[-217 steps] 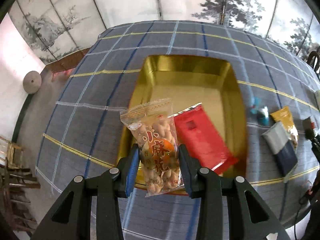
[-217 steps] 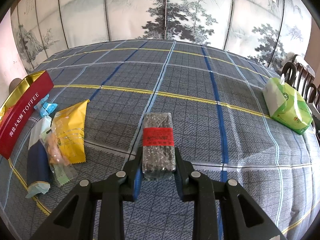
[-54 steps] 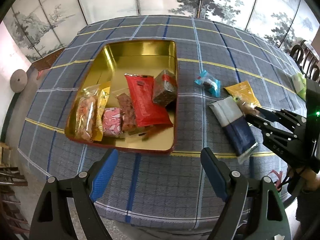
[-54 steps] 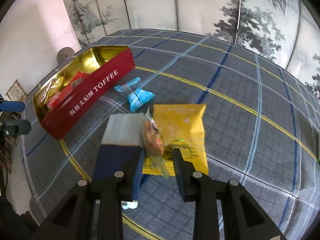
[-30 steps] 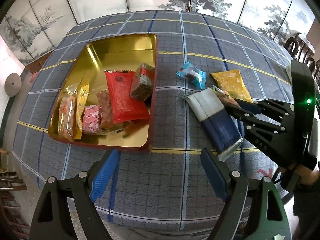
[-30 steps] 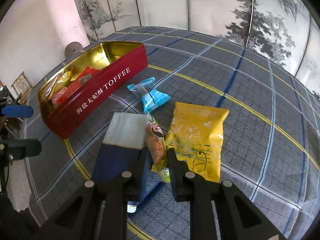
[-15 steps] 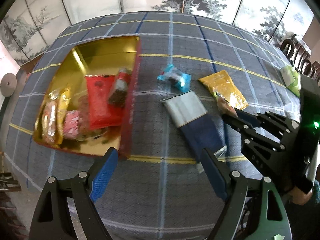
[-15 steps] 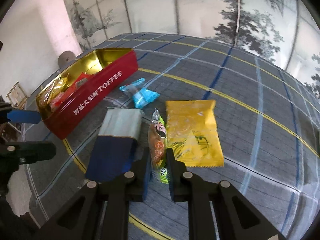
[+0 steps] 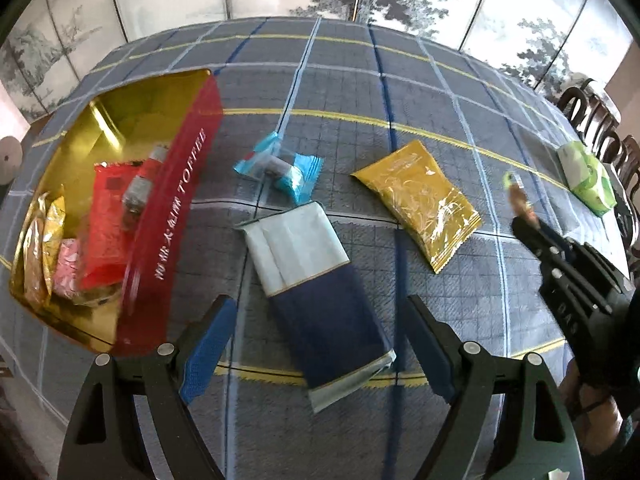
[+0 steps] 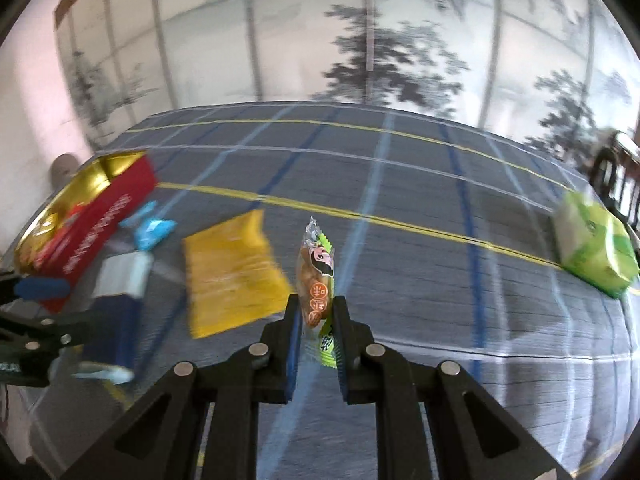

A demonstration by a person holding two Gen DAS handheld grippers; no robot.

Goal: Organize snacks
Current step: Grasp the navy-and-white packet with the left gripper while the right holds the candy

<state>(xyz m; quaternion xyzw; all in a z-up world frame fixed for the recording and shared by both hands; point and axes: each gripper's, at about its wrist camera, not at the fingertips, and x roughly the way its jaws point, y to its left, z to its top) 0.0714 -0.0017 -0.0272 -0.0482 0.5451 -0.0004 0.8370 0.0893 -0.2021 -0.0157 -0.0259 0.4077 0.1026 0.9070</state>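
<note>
My right gripper (image 10: 316,312) is shut on a small clear snack packet (image 10: 317,276) with orange and green print, held above the cloth; it also shows in the left wrist view (image 9: 518,196). My left gripper (image 9: 316,320) is open and empty above a white-and-navy pack (image 9: 316,280). A blue candy wrapper (image 9: 280,168) and a yellow pouch (image 9: 418,200) lie on the cloth. The red toffee tin (image 9: 168,232) with a gold inside holds several snacks at the left.
A green-and-white tissue pack (image 10: 592,248) lies at the far right of the plaid tablecloth (image 10: 400,200). Dark wooden chairs (image 9: 600,120) stand beyond the right edge. A painted folding screen stands behind the table.
My right gripper has lifted the small packet off the cloth and swung right, away from the yellow pouch. My left gripper has moved right, from the tin to over the white-and-navy pack.
</note>
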